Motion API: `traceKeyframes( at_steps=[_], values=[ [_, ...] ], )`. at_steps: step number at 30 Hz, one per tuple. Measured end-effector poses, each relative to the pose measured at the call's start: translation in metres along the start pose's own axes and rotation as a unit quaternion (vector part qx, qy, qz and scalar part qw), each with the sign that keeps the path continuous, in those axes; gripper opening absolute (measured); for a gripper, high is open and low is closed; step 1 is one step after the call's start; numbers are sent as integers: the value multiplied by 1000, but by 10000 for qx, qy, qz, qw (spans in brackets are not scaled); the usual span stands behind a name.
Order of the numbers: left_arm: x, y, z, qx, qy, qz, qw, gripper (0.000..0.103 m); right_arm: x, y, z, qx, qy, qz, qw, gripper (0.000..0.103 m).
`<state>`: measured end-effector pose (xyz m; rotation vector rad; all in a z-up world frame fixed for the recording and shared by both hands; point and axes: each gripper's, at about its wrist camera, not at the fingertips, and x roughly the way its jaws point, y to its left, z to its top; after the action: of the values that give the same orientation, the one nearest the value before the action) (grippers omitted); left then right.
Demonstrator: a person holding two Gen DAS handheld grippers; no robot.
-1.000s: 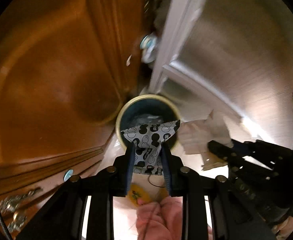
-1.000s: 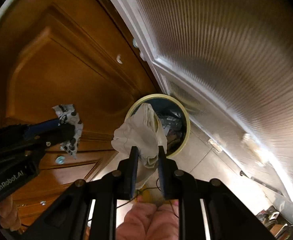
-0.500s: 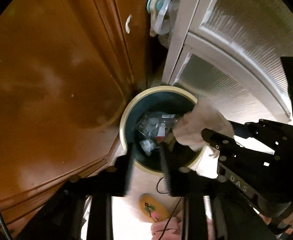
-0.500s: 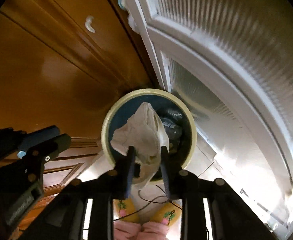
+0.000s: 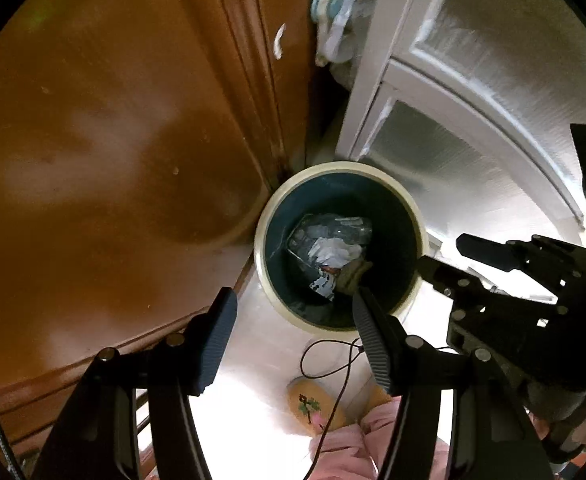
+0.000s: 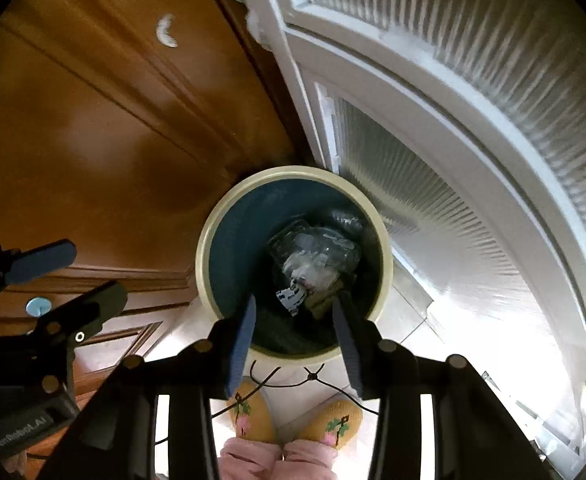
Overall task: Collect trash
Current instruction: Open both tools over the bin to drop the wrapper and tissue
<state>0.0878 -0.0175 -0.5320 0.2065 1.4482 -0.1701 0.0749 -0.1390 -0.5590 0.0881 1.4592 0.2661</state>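
i hold both over bin (image 6: 209, 264) | left gripper (image 5: 293, 312), right gripper (image 6: 295, 316) just parted, empty | trash (image 6: 317, 264) straight below (right nearer)

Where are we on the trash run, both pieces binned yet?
Done: the patterned wrapper and the pale crumpled piece lie inside the bin with other rubbish. In hand: nothing; the left gripper and right gripper have just been opening, with no item between their fingers, above the bin. Left: no loose trash shows on the floor here.
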Motion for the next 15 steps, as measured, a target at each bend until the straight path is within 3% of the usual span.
traceKeyframes(
  at_steps=[7, 15],
  values=[
    [-59, -7, -11, 82, -146, -108, 9998, 59, -50, 10, -10, -3, -113, 47, 9999, 41],
    [-155, -17, -27, 236, -437, -167, 9986, 61, -149, 26, -24, -16, -445, 121, 9989, 41]
  ],
)
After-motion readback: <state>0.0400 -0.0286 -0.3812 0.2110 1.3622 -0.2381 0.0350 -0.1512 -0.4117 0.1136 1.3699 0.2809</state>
